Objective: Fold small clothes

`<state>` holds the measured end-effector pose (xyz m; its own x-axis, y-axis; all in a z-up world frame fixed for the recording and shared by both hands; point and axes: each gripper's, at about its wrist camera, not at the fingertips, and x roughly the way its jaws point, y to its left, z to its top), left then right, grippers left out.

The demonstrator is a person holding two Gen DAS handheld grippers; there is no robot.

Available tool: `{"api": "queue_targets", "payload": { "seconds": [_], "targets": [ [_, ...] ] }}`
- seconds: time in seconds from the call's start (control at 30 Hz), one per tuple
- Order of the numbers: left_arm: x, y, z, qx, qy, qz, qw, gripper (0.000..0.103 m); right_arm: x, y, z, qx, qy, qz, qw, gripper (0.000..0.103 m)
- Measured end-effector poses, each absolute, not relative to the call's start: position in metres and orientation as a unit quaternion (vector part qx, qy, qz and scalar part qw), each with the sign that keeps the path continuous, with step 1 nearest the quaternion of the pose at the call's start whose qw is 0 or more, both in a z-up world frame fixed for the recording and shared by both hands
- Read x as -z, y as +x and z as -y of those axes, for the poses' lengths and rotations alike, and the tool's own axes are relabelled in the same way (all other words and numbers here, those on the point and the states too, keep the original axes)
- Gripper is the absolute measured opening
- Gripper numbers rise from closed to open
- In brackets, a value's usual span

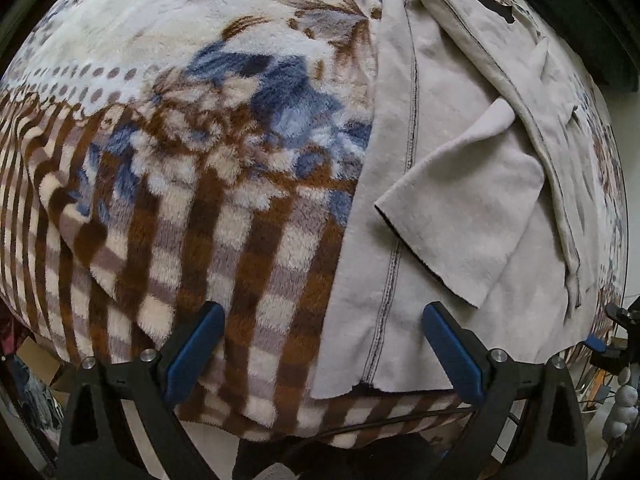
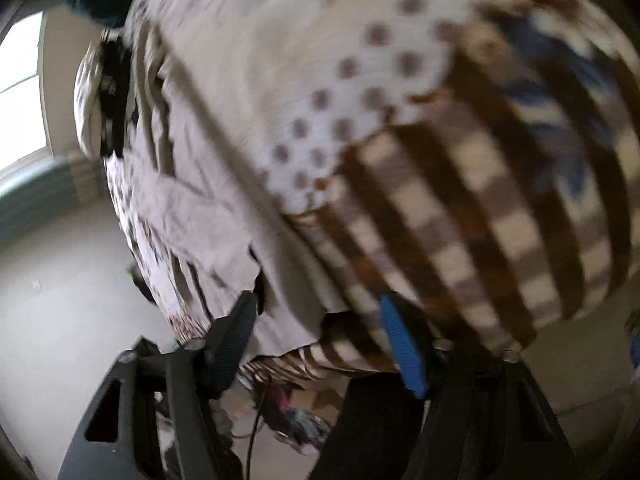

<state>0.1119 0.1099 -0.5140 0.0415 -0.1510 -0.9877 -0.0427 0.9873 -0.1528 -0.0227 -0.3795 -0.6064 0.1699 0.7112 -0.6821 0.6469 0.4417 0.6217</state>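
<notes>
Your beige garment (image 1: 452,208) lies flat at the near edge of the patterned blanket (image 1: 180,140). It looks soft and limp; pinch its near hem. Both left gripper (image 1: 322,344) and right gripper (image 2: 316,340) jaws stand wide, empty.

Black tongs (image 1: 322,344), blue pads (image 1: 196,352), silver screws

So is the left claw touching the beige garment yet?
Cannot tell. In the left wrist view the left claw is open over the beige garment's near hem, fingers straddling it, but whether the fingers press the cloth doesn't show.
</notes>
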Motion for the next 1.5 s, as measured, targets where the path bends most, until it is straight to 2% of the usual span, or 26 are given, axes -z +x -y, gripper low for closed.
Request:
{"api": "queue_targets", "payload": {
  "seconds": [0.1, 0.2, 0.27, 0.33, 0.4, 0.63, 0.77, 0.9, 0.97, 1.0, 1.03, 1.07, 1.1, 1.23, 1.3, 1.33, 1.4, 1.43, 1.47, 1.5],
  "targets": [
    [0.514, 0.112, -0.111, 0.037, -0.074, -0.692, 0.717, 0.101, 0.604, -0.024, 0.377, -0.022, 0.510, -0.647, 0.566, 0.053],
    [0.515, 0.107, -0.113, 0.036, -0.071, -0.694, 0.716, 0.101, 0.607, -0.020, 0.375, -0.018, 0.497, -0.650, 0.574, 0.052],
    [0.518, 0.112, -0.109, 0.035, -0.068, -0.696, 0.714, 0.101, 0.606, -0.016, 0.371, -0.018, 0.478, -0.656, 0.583, 0.046],
    [0.521, 0.114, -0.107, 0.033, -0.066, -0.697, 0.713, 0.101, 0.605, -0.009, 0.361, -0.016, 0.452, -0.665, 0.594, 0.019],
    [0.521, 0.115, -0.105, 0.033, -0.065, -0.697, 0.713, 0.101, 0.600, -0.005, 0.350, -0.011, 0.420, -0.672, 0.609, 0.005],
    [0.519, 0.116, -0.104, 0.031, -0.068, -0.697, 0.714, 0.101, 0.569, -0.011, 0.364, 0.054, 0.403, -0.644, 0.647, 0.003],
    [0.518, 0.118, -0.103, 0.029, -0.068, -0.698, 0.712, 0.101, 0.571, -0.006, 0.366, 0.050, 0.398, -0.652, 0.644, 0.003],
    [0.516, 0.115, -0.103, 0.027, -0.084, -0.700, 0.708, 0.101, 0.581, 0.002, 0.350, 0.007, 0.389, -0.686, 0.614, 0.004],
    [0.515, 0.112, -0.106, 0.036, -0.102, -0.698, 0.708, 0.101, 0.583, 0.004, 0.349, 0.005, 0.390, -0.696, 0.603, 0.009],
    [0.514, 0.110, -0.107, 0.040, -0.108, -0.697, 0.708, 0.101, 0.583, 0.004, 0.351, 0.001, 0.391, -0.697, 0.601, 0.021],
    [0.514, 0.108, -0.108, 0.045, -0.114, -0.696, 0.708, 0.101, 0.580, 0.005, 0.352, 0.003, 0.383, -0.695, 0.609, 0.044],
    [0.515, 0.107, -0.108, 0.049, -0.116, -0.695, 0.708, 0.101, 0.577, 0.006, 0.355, 0.004, 0.370, -0.693, 0.619, 0.053],
    [0.515, 0.105, -0.107, 0.050, -0.117, -0.694, 0.708, 0.101, 0.574, 0.005, 0.360, 0.004, 0.359, -0.690, 0.629, 0.060],
    [0.518, 0.099, -0.102, 0.056, -0.125, -0.691, 0.710, 0.101, 0.580, 0.010, 0.370, -0.010, 0.376, -0.675, 0.634, 0.060],
    [0.514, 0.097, -0.099, 0.055, -0.129, -0.684, 0.716, 0.094, 0.591, 0.016, 0.370, -0.025, 0.394, -0.673, 0.625, 0.060],
    [0.512, 0.096, -0.096, 0.054, -0.129, -0.682, 0.718, 0.085, 0.596, 0.018, 0.369, -0.029, 0.399, -0.673, 0.622, 0.060],
    [0.507, 0.092, -0.092, 0.052, -0.122, -0.678, 0.723, 0.058, 0.602, 0.022, 0.365, -0.044, 0.407, -0.672, 0.617, 0.060],
    [0.505, 0.091, -0.092, 0.051, -0.118, -0.678, 0.724, 0.034, 0.602, 0.023, 0.364, -0.054, 0.412, -0.668, 0.618, 0.060],
    [0.503, 0.090, -0.093, 0.054, -0.120, -0.677, 0.724, 0.020, 0.602, 0.024, 0.361, -0.063, 0.416, -0.665, 0.617, 0.060],
    [0.500, 0.088, -0.094, 0.056, -0.121, -0.675, 0.726, 0.018, 0.602, 0.025, 0.358, -0.076, 0.421, -0.663, 0.614, 0.060]
  ]
}}
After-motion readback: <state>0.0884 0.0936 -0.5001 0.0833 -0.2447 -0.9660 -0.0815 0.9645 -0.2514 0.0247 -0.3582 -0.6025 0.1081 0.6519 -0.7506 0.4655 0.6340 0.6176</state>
